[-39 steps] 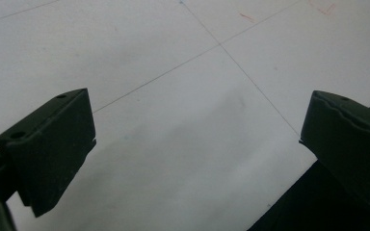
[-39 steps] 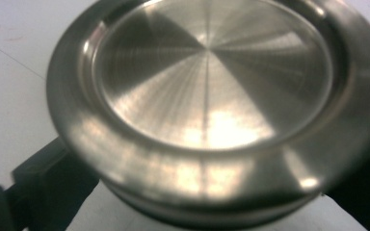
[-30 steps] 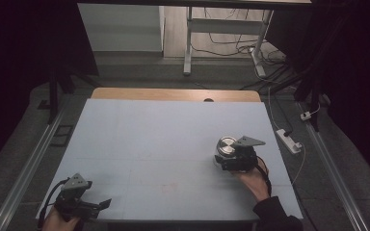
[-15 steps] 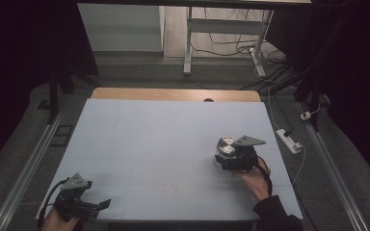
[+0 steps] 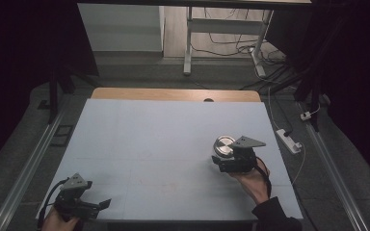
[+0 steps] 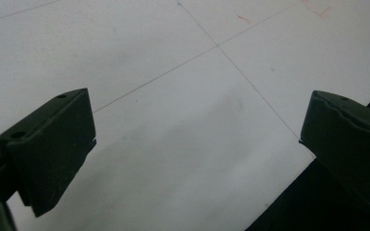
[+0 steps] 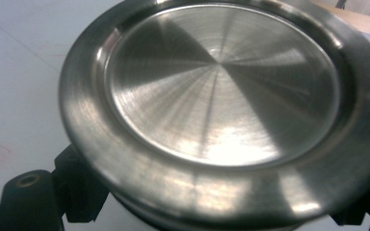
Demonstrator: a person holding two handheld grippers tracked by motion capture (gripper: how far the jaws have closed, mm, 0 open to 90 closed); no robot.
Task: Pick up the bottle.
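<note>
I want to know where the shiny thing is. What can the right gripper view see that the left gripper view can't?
The right gripper view has the round steel dish close up, brushed and shiny, with the right gripper closed around it below the rim. The left gripper view has the left gripper open, nothing between its jaws, thin lines on the table and its near edge. Both share the pale table.

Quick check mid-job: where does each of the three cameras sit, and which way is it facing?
High view: above the person's side, looking forward and down on the table; both hands, left gripper, right gripper.
Left gripper view: on that gripper, facing bare tabletop near its edge; jaws apart.
Right gripper view: on that gripper, facing the steel lid between its jaws.
Shared: the lid.
</note>
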